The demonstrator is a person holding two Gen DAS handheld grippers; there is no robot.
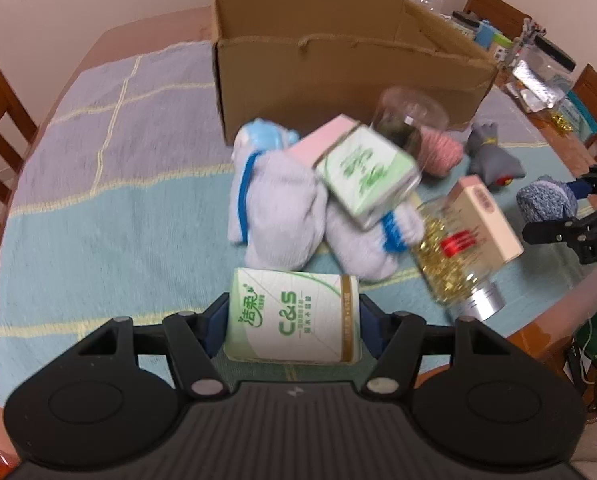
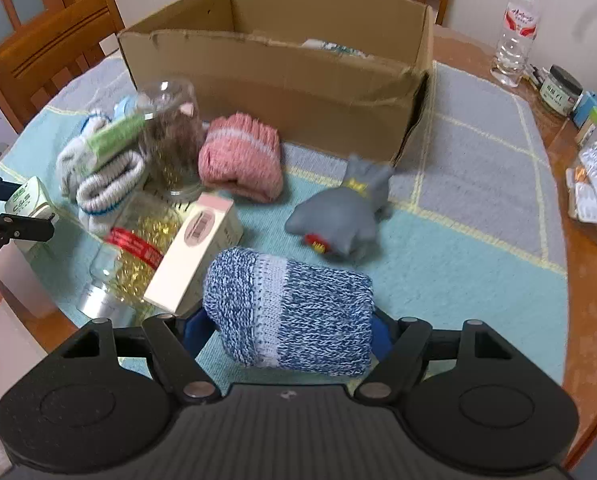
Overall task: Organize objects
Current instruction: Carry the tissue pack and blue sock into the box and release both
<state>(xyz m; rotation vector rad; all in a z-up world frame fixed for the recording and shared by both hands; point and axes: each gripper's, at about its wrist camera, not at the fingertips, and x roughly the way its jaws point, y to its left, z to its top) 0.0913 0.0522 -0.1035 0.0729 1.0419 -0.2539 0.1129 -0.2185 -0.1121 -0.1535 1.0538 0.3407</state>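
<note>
My left gripper [image 1: 292,316] is shut on a green-and-white tissue pack [image 1: 294,314], held above the near table edge. My right gripper [image 2: 288,326] is shut on a rolled blue knit sock [image 2: 290,308]. An open cardboard box [image 1: 338,72] stands at the back of the table; it also shows in the right wrist view [image 2: 282,84]. In front of it lie white socks [image 1: 274,216], a second tissue pack [image 1: 368,176], a pink sock roll [image 2: 240,158], a grey sock [image 2: 342,216], a cream carton [image 2: 196,254] and two clear jars [image 2: 138,252].
A blue and lilac cloth [image 1: 98,184] covers the round wooden table [image 2: 590,280]. A water bottle [image 2: 516,32], a dark-lidded jar [image 2: 560,90] and packets stand at the right edge. Wooden chairs [image 2: 54,48] ring the table.
</note>
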